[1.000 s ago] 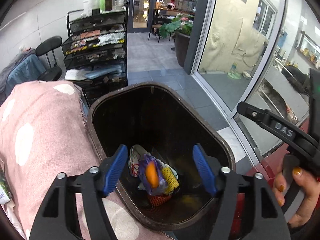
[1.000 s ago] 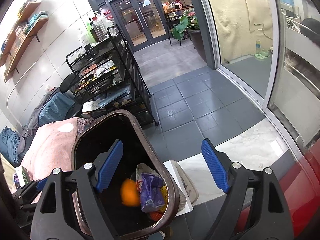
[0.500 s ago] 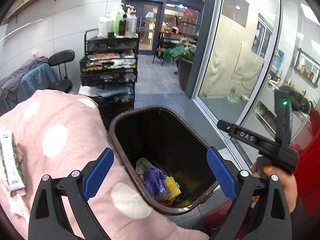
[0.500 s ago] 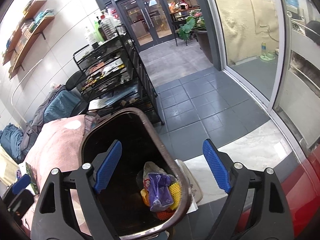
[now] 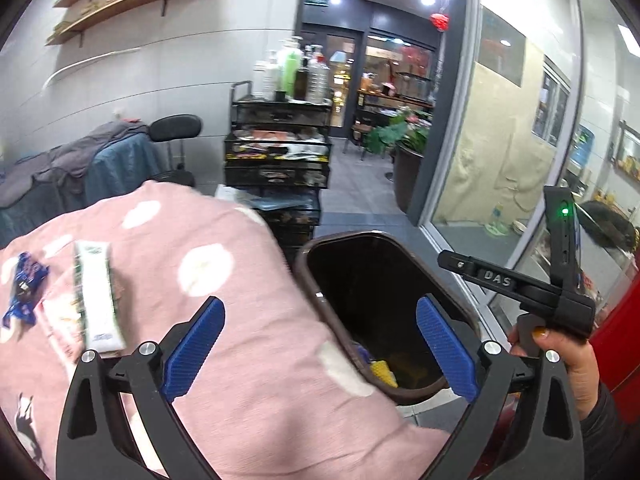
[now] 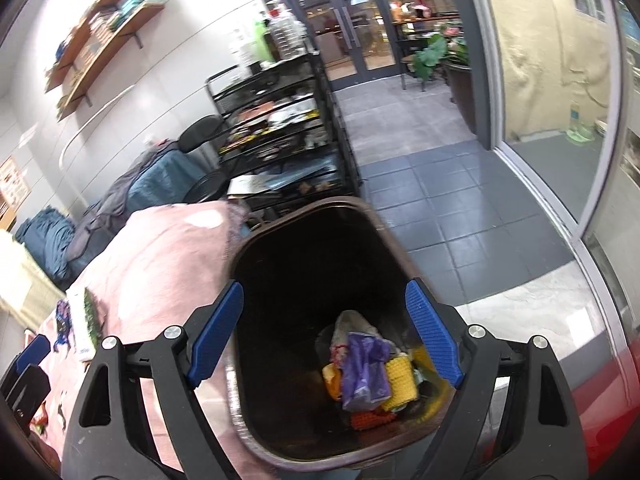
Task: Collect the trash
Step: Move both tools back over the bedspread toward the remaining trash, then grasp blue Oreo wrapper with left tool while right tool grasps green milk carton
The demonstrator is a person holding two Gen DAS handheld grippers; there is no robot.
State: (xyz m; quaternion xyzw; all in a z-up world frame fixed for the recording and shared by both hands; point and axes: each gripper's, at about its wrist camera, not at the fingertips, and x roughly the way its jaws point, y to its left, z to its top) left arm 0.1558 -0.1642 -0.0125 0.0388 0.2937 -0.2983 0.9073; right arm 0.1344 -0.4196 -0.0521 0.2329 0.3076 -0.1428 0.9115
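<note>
A dark brown trash bin [image 5: 312,280] [image 6: 256,240] stands beside a pink polka-dot cloth [image 5: 248,304] [image 6: 160,248]. Inside it lie a purple wrapper [image 6: 366,368], yellow foam net [image 6: 400,378] and orange scraps [image 6: 332,380]. On the cloth lie a white-green wrapper [image 5: 96,296] [image 6: 86,320] and a blue wrapper [image 5: 24,288]. My left gripper [image 5: 320,354] is open and empty over the cloth's right part, by the bin's rim. My right gripper [image 6: 326,334] is open and empty above the bin; its body also shows in the left wrist view [image 5: 520,292].
A black wire rack [image 5: 280,160] [image 6: 288,128] with bottles stands behind the bin. A black chair [image 5: 172,136] with grey and blue clothes is at the left. A glass wall [image 5: 500,140] and a red surface [image 6: 600,420] are at the right. Grey tiled floor [image 6: 440,184] lies beyond.
An orange piece dropped into the bin. My left gripper drew back and left from over the bin to over the cloth, bringing the wrappers into view. My right gripper stayed over the bin.
</note>
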